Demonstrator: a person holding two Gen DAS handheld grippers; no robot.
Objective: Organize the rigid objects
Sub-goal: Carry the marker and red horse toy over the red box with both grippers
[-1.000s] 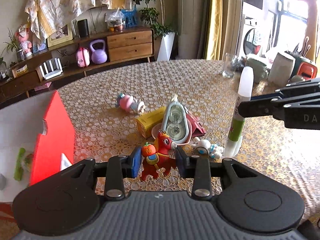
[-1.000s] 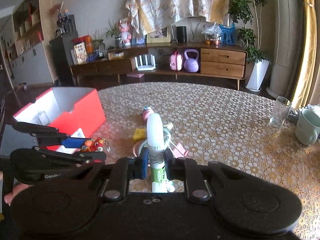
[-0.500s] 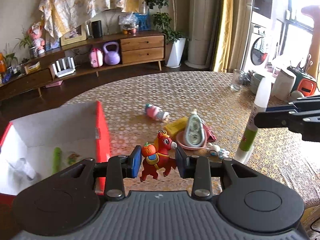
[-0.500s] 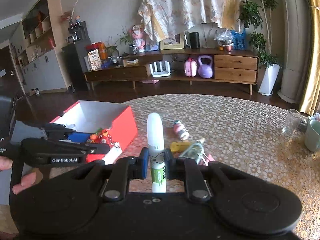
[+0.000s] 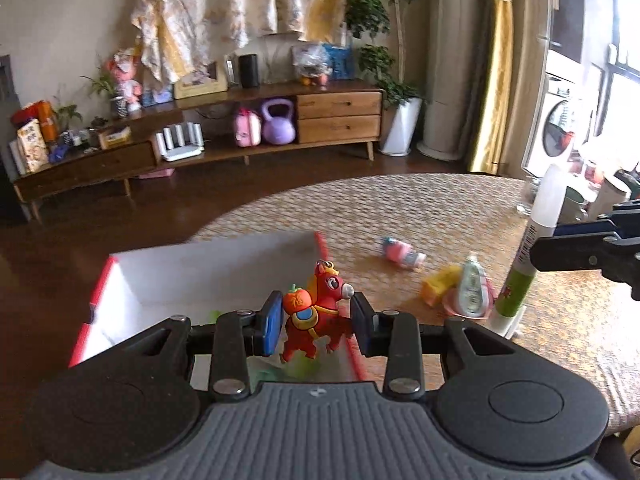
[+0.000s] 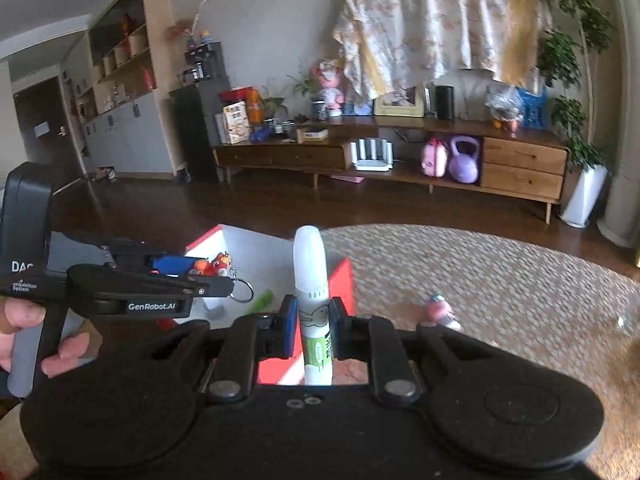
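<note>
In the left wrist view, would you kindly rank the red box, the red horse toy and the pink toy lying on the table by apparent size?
1. red box
2. red horse toy, enlarged by nearness to the camera
3. pink toy, farther off, so true size against the horse is unsure

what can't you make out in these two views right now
- Red box floor, left wrist view: hidden by the left gripper and its red horse toy.
- Glue stick base, right wrist view: cut off behind the right gripper body.
- Pink toy on the table: motion-blurred, no detail.
- Green item in the box: too small to identify.
</note>
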